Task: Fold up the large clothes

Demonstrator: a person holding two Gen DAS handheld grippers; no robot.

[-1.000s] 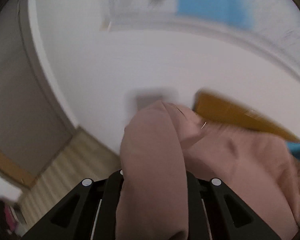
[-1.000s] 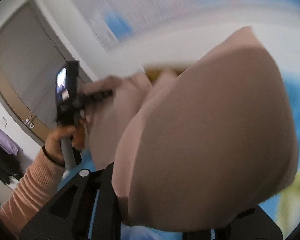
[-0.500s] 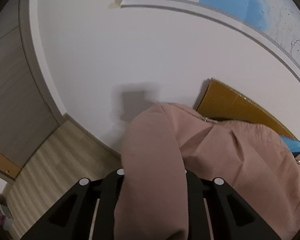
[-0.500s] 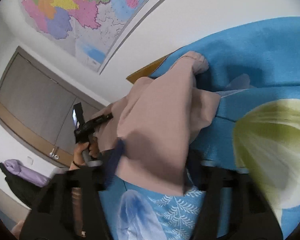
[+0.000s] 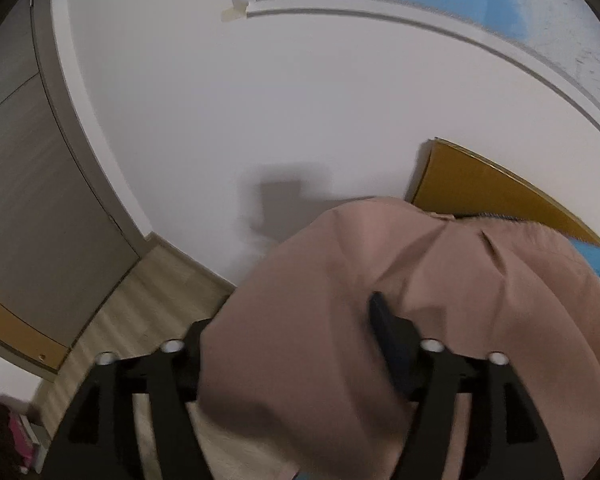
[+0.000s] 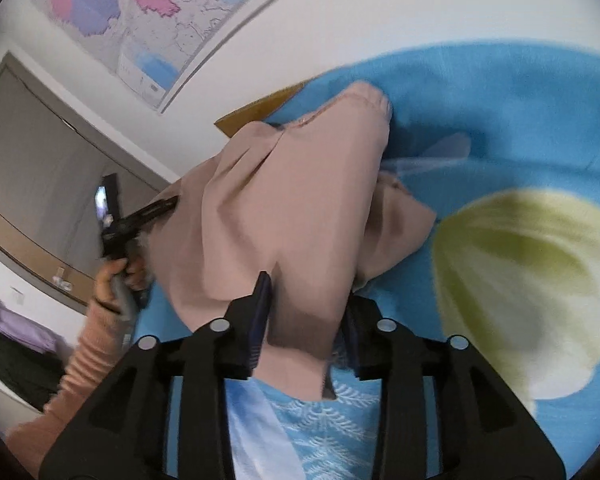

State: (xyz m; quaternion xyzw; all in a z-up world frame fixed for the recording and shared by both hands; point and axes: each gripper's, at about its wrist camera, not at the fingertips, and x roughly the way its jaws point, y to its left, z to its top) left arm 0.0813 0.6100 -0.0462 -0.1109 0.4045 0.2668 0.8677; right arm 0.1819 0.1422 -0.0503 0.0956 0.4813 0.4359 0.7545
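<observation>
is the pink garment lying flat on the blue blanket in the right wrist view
No, the pink garment hangs bunched and lifted from the right tongs, above the blue blanket.

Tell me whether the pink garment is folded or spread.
Neither: the pink garment hangs bunched between the left gripper and right gripper, over the blue bedspread.
</observation>
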